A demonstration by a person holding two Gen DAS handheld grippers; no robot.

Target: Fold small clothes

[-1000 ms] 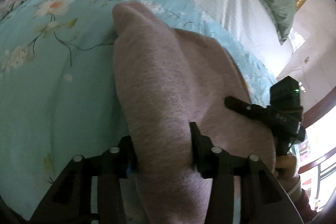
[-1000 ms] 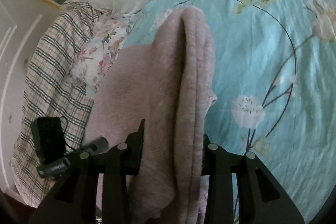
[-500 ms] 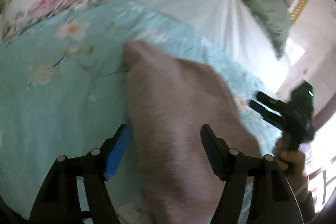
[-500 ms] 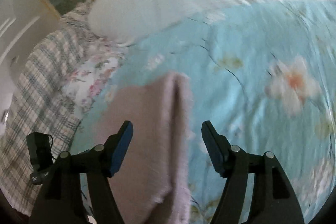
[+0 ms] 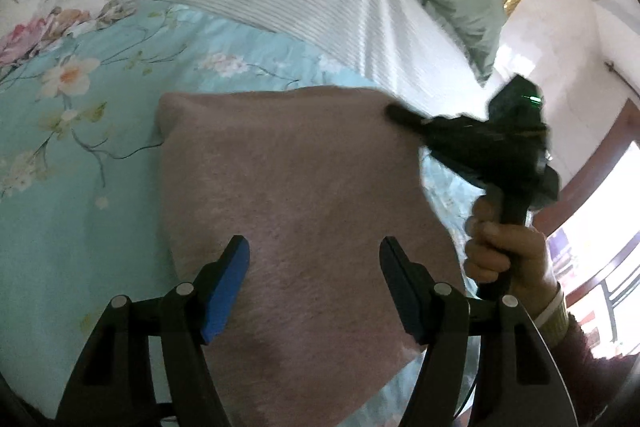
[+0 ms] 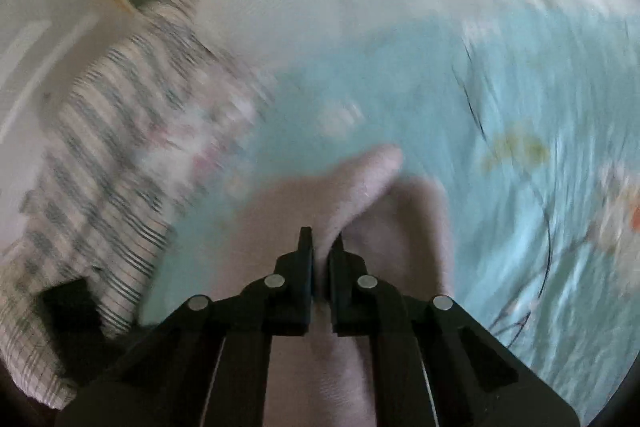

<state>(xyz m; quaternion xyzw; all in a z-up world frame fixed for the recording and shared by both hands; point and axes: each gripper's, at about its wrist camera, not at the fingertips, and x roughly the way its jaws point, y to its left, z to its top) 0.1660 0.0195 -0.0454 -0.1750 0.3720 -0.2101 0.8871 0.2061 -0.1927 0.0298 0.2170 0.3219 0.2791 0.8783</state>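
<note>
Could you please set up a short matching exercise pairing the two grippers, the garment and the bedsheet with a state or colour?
Things:
1. left gripper
2. right gripper
3. garment
4. bedsheet

Descriptions:
A. turquoise with flowers
B. open, above the cloth
C. dusty pink
D. shut on a fold of cloth

Pairs: 1-B, 2-D, 3-C, 4-A

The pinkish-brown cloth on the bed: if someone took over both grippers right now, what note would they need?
Left gripper: open, jaws wide apart over the pinkish-brown garment, gripping nothing.
Right gripper: shut on a raised fold of that garment at its far right corner.
The garment lies on the turquoise floral bedspread.
Done: it looks partly folded.
Left: probably carry the pinched corner over, then flatten.
</note>
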